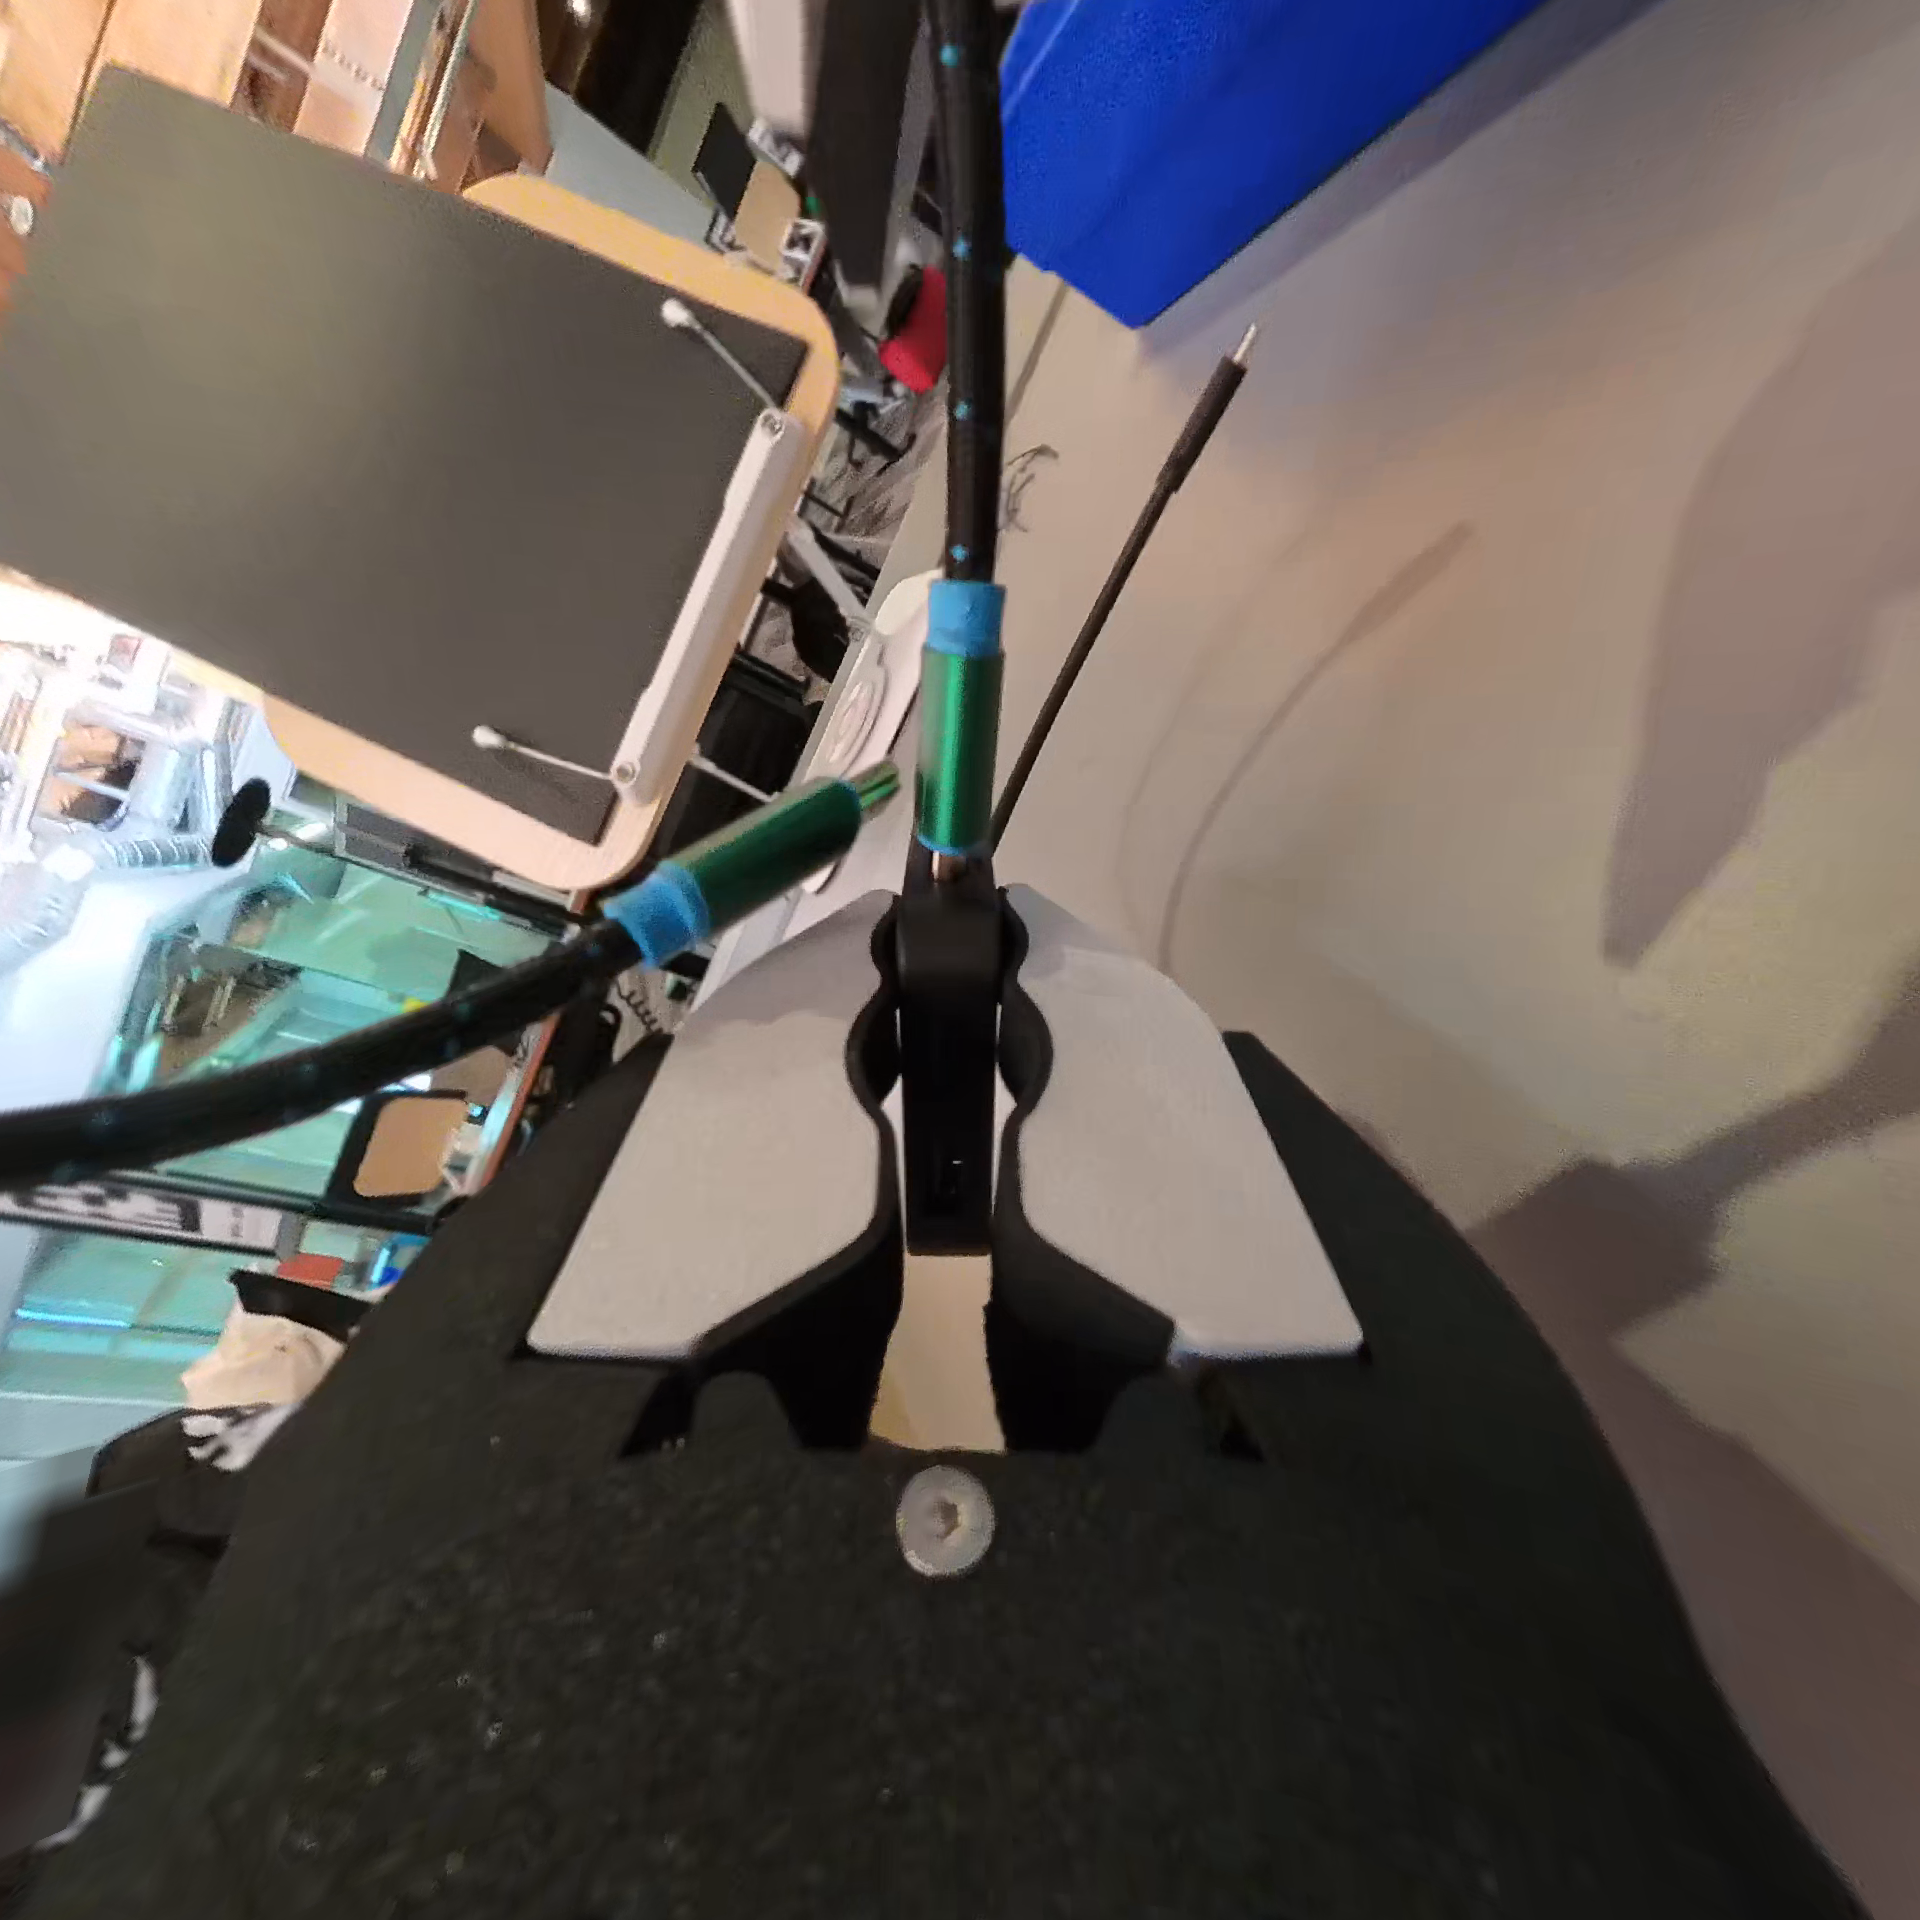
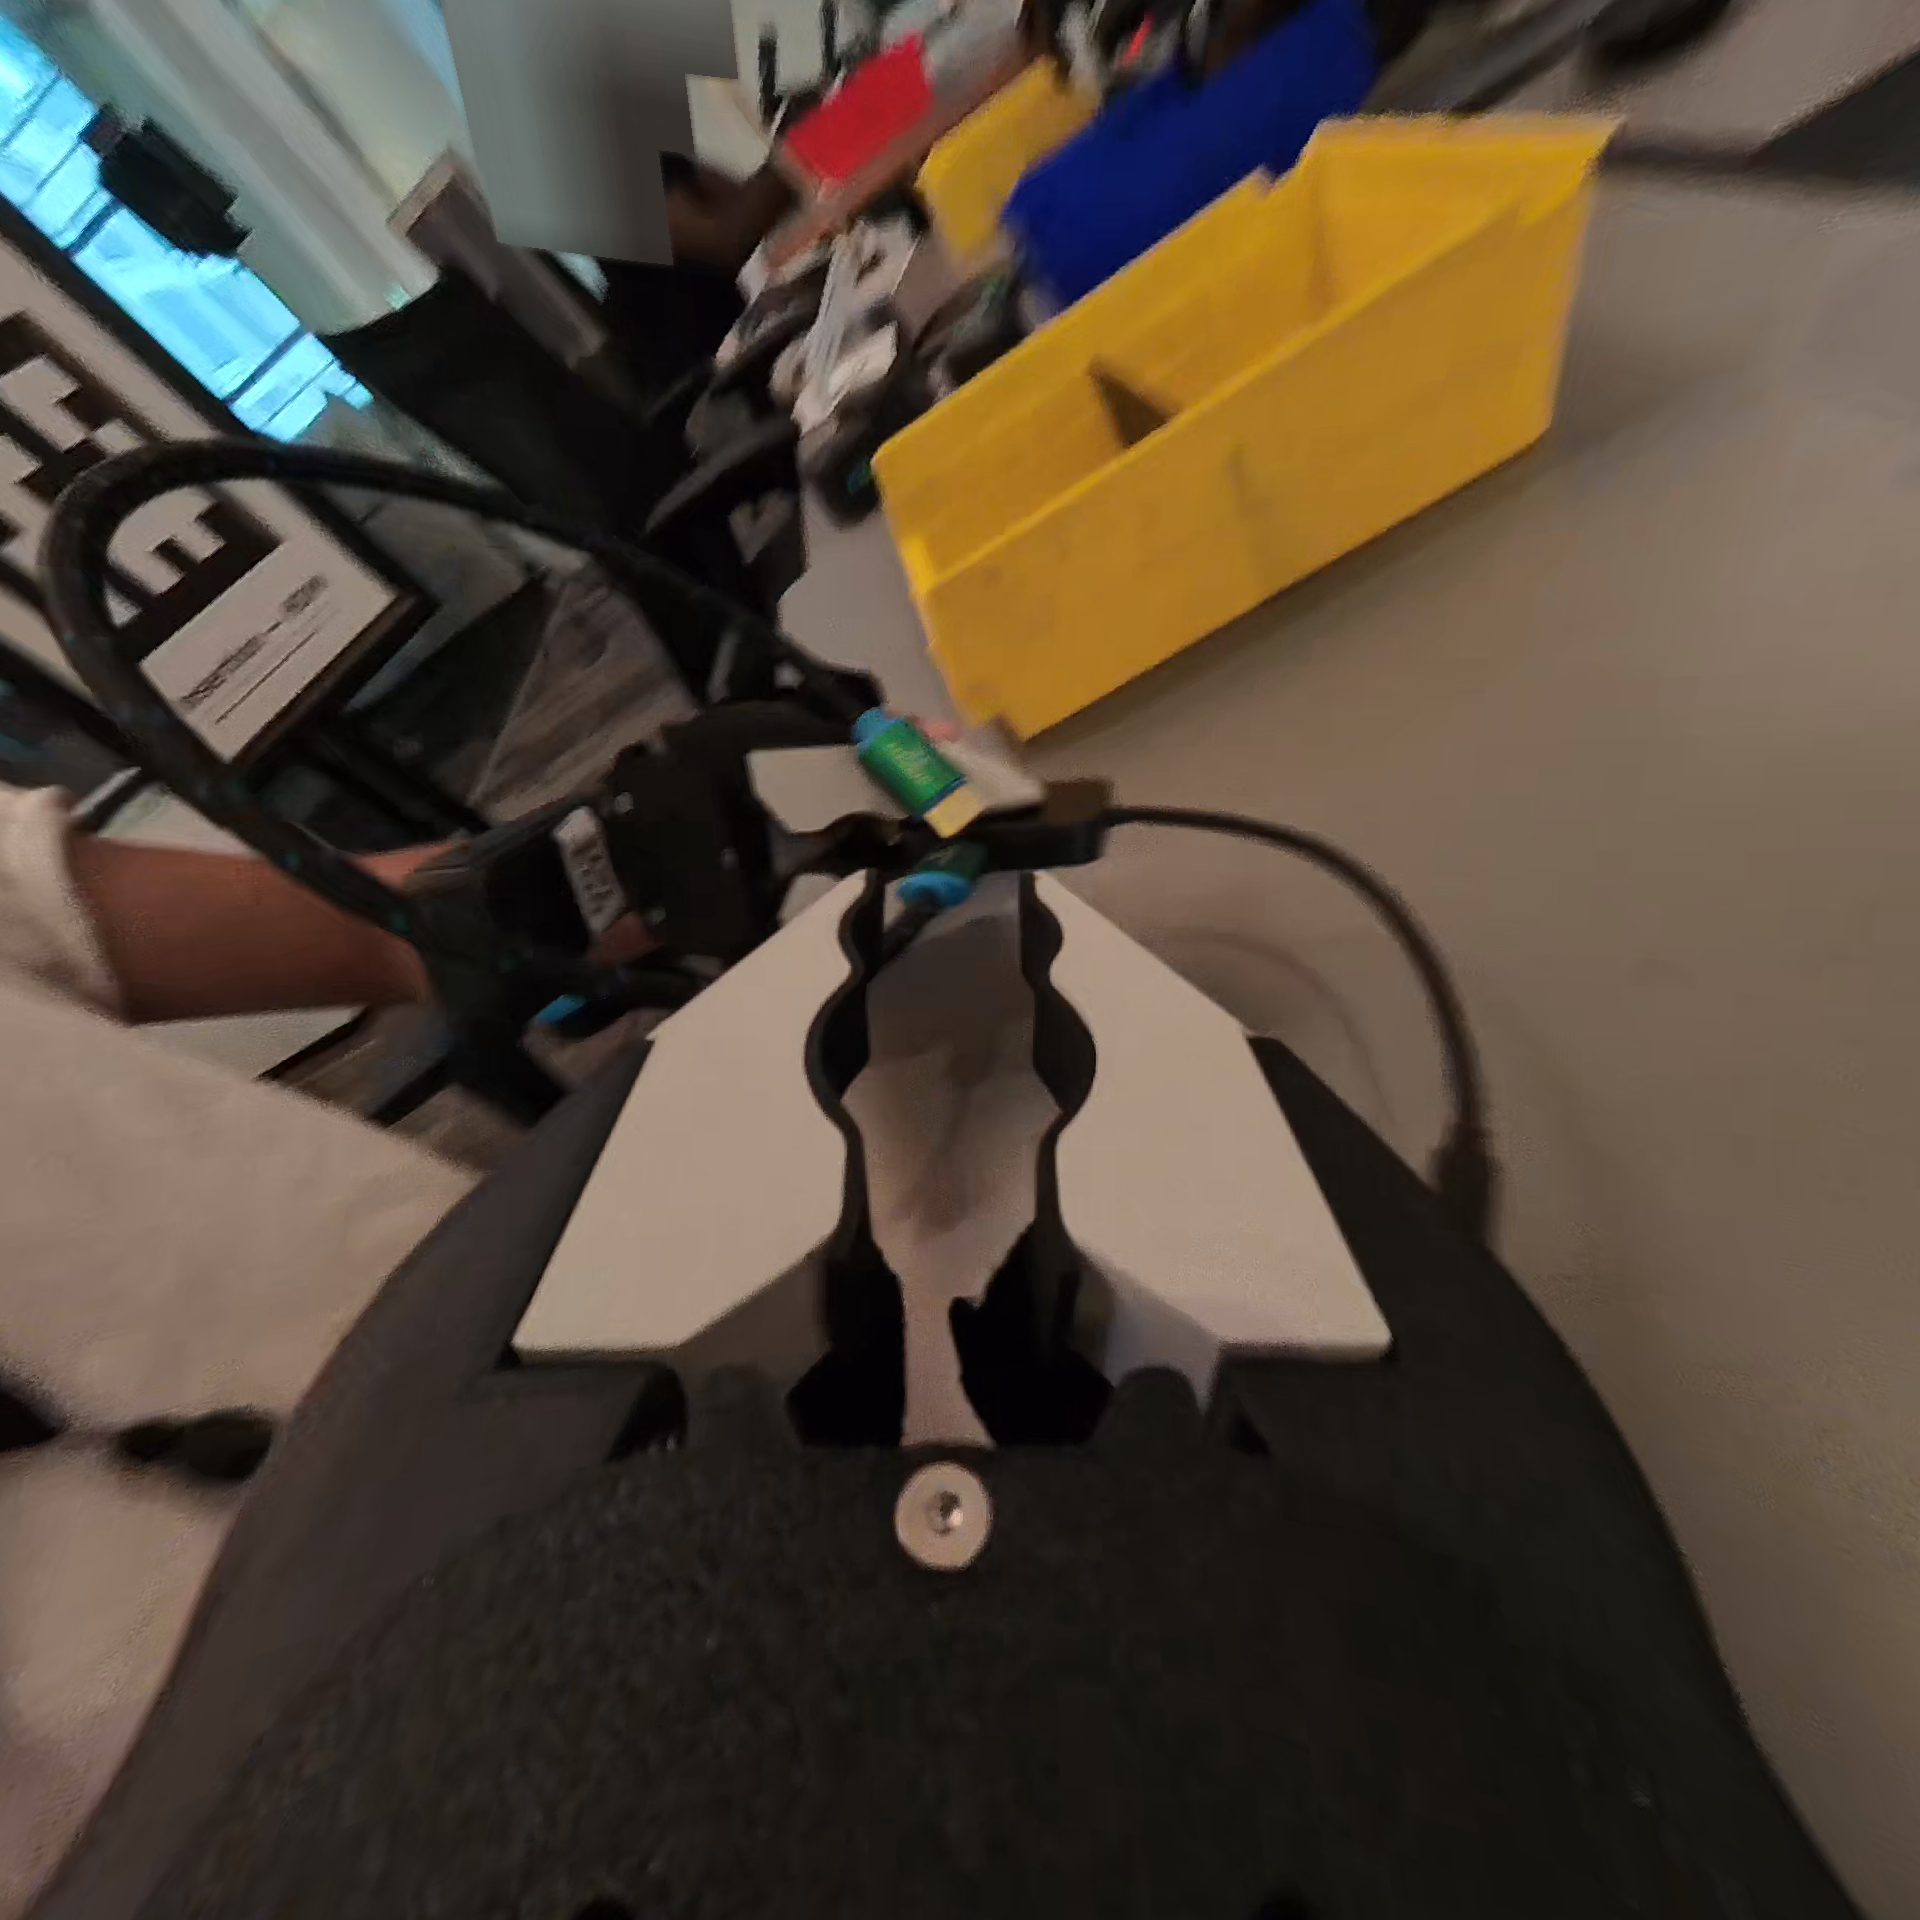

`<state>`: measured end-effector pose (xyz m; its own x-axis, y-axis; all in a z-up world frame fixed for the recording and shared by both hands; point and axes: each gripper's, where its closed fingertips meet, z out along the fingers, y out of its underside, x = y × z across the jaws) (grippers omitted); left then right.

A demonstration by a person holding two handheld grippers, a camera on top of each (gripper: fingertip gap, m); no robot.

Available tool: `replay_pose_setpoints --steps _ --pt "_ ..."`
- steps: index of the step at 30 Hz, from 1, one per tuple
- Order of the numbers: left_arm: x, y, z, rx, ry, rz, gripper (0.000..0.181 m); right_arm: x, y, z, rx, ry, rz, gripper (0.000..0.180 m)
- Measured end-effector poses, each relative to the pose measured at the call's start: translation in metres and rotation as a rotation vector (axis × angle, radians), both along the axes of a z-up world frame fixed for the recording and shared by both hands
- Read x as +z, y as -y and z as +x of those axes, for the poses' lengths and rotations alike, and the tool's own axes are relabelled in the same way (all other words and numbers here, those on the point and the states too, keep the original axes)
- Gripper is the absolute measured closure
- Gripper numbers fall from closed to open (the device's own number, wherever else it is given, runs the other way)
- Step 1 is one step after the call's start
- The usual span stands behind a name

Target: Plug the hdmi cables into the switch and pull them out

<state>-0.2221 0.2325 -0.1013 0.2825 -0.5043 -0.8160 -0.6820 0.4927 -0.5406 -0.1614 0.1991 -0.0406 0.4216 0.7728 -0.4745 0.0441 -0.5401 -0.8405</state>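
Left claw is clamped on the slim black switch, held clear of the grey table; right claw stands apart, its tips either side of the seated green plug, though I cannot tell if they touch it. Closing on the braided cable instead of the plug shell would likely strain the port when pulling. An off-axis tug could twist the switch out of the clamp. The loose green plug hangs just beside and could snag

Yellow divided bin on grey table, blue bin behind
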Motion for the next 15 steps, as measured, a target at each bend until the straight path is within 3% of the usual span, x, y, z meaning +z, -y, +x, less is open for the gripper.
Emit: replay_pose_setpoints --steps 3,6,9,15 --pt "0.003 -0.008 -0.008 0.024 0.07 -0.06 0.167 0.0 -0.021 0.019 -0.156 0.011 0.134 0.152" --pt "0.006 -0.013 -0.012 0.039 0.141 -0.131 0.167 -0.027 -0.016 -0.002 -0.098 0.082 0.126 0.152" --pt "0.005 -0.016 -0.012 0.047 0.173 -0.163 0.167 -0.028 -0.006 -0.052 -0.013 -0.011 0.113 0.137" --pt "0.002 -0.015 -0.012 0.053 0.161 -0.15 0.167 -0.02 -0.019 -0.067 -0.163 0.066 0.281 0.147"
